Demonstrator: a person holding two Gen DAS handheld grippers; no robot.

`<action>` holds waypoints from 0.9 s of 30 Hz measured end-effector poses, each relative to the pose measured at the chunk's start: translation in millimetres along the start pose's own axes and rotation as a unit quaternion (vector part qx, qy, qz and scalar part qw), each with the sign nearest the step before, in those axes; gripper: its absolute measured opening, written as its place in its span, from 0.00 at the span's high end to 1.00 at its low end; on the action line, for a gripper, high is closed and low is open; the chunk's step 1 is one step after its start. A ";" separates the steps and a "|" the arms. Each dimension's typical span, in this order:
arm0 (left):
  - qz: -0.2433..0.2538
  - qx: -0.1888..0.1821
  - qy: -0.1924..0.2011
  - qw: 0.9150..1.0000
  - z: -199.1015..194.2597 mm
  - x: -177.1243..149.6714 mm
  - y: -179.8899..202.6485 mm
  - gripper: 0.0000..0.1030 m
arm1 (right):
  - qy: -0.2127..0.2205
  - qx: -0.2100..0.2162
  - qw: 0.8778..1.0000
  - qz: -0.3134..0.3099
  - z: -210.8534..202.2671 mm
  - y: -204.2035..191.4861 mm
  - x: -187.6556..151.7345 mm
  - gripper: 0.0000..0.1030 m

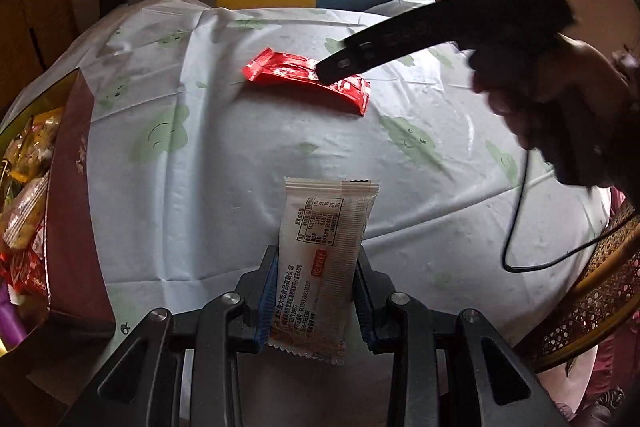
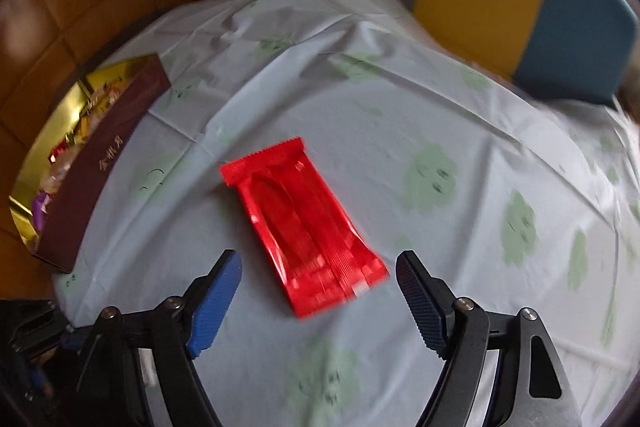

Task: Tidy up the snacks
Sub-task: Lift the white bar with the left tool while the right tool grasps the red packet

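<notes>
The left gripper was clamped on a white snack packet, carried upright, likely bound for the maroon box at the left. The right gripper, jaws apart, hovered over the red packet lying mid-table, lined up to straddle it.
</notes>
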State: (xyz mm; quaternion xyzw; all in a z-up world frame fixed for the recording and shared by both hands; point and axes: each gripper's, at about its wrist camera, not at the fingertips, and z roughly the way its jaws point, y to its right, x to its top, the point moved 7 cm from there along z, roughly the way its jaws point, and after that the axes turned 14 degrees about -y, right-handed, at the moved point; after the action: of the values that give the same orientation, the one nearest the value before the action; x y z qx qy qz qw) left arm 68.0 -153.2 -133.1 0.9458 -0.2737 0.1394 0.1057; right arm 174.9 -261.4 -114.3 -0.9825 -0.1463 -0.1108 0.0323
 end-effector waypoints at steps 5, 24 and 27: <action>-0.010 -0.010 0.006 1.000 0.6 -1.3 -2.4 0.67 | -0.033 -0.016 0.999 -0.029 23.2 -6.5 20.0 0.23; -0.017 0.002 0.017 1.000 2.5 -1.7 -3.3 0.67 | -0.022 0.008 1.000 0.018 7.8 -13.9 -86.3 0.50; -0.027 -0.002 0.017 0.999 -3.2 -3.9 -5.2 0.67 | -0.008 -0.006 1.000 0.011 6.7 -16.6 -88.3 0.51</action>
State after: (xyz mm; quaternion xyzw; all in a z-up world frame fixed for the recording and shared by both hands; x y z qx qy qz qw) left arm 67.1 -146.1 -131.9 0.9502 -0.2466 0.1519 0.1155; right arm 89.1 -269.7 -140.4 -0.9850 -0.1353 -0.1037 0.0269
